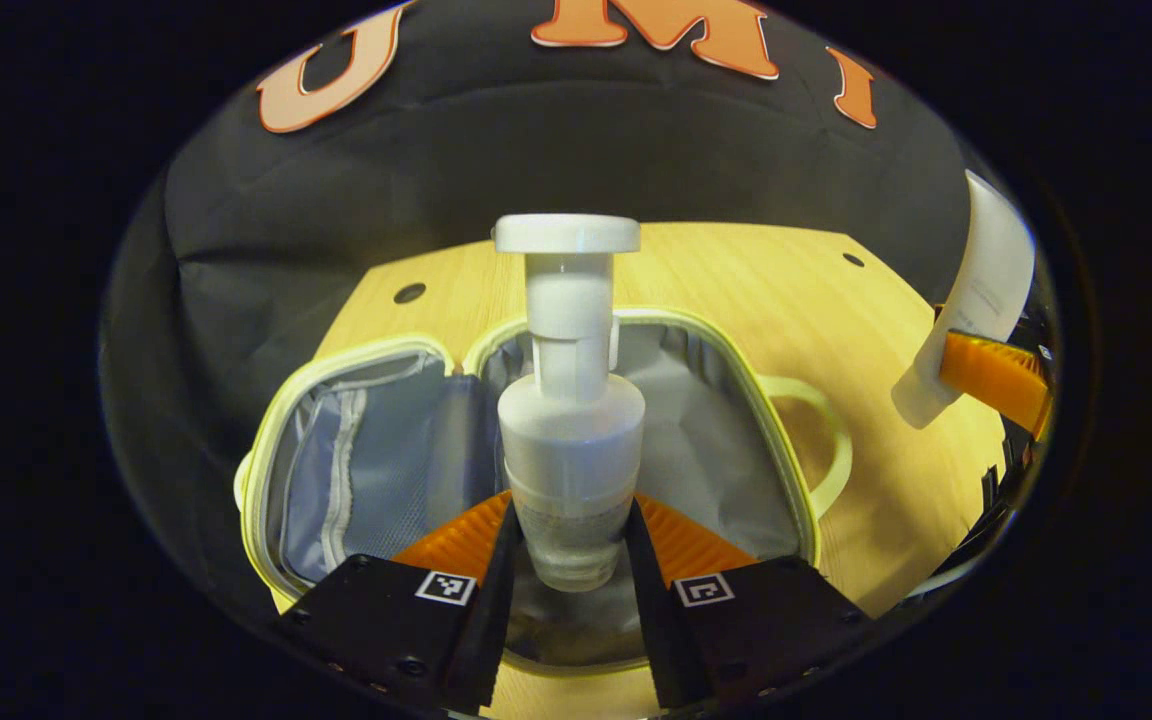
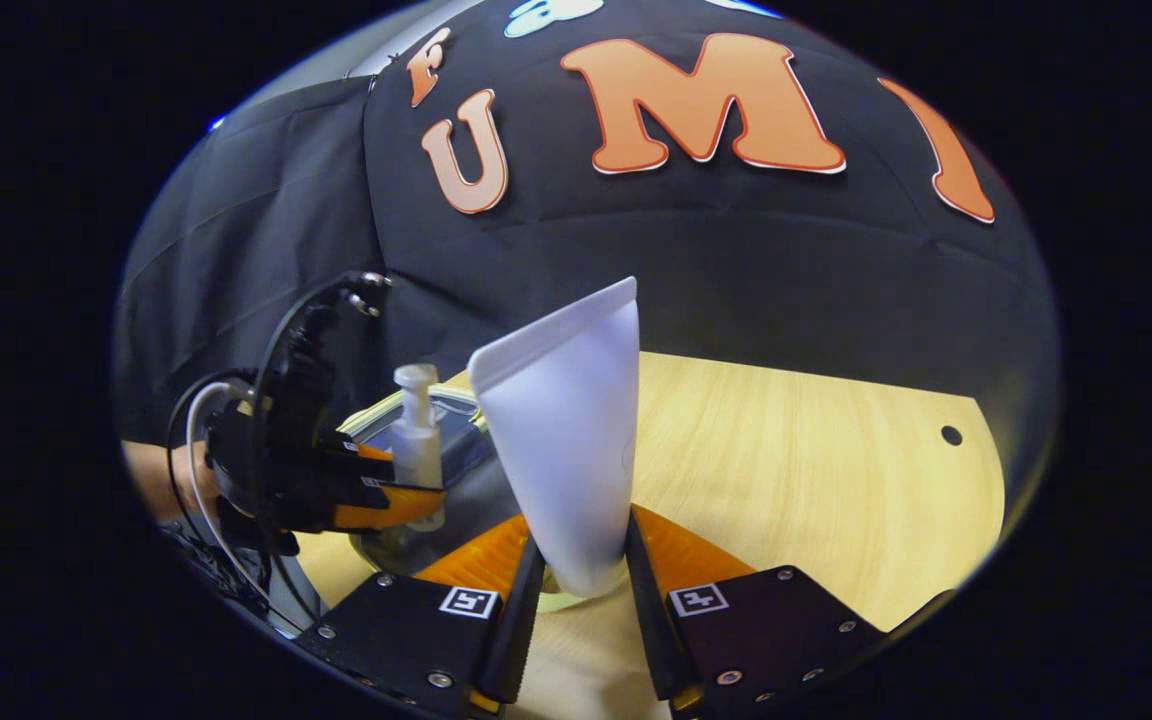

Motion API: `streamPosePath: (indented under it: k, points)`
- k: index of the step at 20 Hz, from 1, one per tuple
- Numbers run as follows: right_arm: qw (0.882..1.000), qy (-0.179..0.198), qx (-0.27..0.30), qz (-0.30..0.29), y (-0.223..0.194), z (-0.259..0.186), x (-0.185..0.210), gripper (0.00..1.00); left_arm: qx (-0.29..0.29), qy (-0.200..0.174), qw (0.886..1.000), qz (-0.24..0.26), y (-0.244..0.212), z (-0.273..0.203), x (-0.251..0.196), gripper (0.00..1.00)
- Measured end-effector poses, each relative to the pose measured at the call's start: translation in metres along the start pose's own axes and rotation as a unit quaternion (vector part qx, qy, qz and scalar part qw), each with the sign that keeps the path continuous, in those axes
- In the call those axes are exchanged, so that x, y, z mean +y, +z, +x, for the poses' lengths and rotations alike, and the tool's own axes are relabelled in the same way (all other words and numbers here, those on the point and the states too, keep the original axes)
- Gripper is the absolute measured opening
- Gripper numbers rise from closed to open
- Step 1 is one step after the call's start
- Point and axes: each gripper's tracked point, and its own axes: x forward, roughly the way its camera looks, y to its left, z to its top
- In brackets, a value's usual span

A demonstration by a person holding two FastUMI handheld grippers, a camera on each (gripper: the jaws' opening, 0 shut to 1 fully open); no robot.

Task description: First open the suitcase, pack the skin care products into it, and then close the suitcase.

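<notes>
**Both hand-held grippers held skin care products over the open suitcase**

The wooden table (image 1: 896, 330) spread out ahead of both hand-held grippers, with the booth's black cloth wall rising behind it. On it lay the suitcase (image 1: 786, 450), a small pale-rimmed case opened flat, directly ahead of and below the left hand-held gripper (image 1: 568, 545). Its two grey-lined halves sat side by side: the half to that gripper's left carried a mesh pocket with a zip, and the half straight ahead bore a pale loop handle on its far right edge. In the right gripper view the case lay ahead and to the left, mostly hidden behind the tube.

The white tube (image 2: 566, 450) stood upright in the right hand-held gripper (image 2: 576, 560), cap end down between the fingers and flat crimped end up; both fingers pressed against its lower part. In the left gripper view this tube appeared far off to the right, above the table's edge.

The pump bottle (image 1: 570, 440), white with a flat-topped pump head, stood upright in the left hand-held gripper, both fingers closed on its clear lower body, above the right-hand half of the case.
</notes>
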Motion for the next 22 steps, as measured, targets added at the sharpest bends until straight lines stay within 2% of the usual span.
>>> streamPosePath:
  k: [5, 6, 8, 9, 13, 16, 18, 19, 22]
  points:
    - [0.999, 0.010, 0.023, 0.029, -0.008, 0.022, 0.019, 0.48, 0.077, -0.005, 0.997, -0.009, -0.025, 0.023, 0.005, 0.58]
    - [0.999, 0.010, 0.030, 0.034, -0.011, 0.026, 0.022, 0.48, 0.067, -0.004, 0.998, -0.003, -0.017, 0.027, 0.006, 0.58]
    - [0.998, 0.013, 0.043, 0.039, -0.016, 0.034, 0.028, 0.48, 0.101, 0.008, 0.995, 0.016, -0.022, 0.032, 0.012, 0.58]
    - [0.998, 0.016, 0.049, 0.043, -0.020, 0.037, 0.033, 0.48, 0.120, 0.016, 0.993, 0.014, -0.027, 0.036, 0.013, 0.58]
    - [0.995, 0.025, 0.070, 0.061, -0.027, 0.051, 0.044, 0.48, 0.132, -0.003, 0.991, -0.022, -0.038, 0.051, 0.003, 0.58]
    - [0.993, 0.033, 0.086, 0.079, -0.033, 0.063, 0.052, 0.48, 0.081, 0.002, 0.996, -0.041, -0.026, 0.044, 0.006, 0.64]
    - [0.991, 0.037, 0.098, 0.089, -0.038, 0.069, 0.056, 0.48, 0.031, 0.012, 0.999, -0.044, -0.012, 0.022, 0.016, 0.72]
    - [0.989, 0.041, 0.104, 0.095, -0.040, 0.072, 0.059, 0.48, 0.010, 0.019, 0.999, -0.042, -0.008, 0.010, 0.023, 0.72]
    - [0.984, 0.046, 0.132, 0.113, -0.053, 0.082, 0.071, 0.48, -0.069, 0.075, 0.994, -0.038, 0.009, -0.030, 0.067, 0.80]
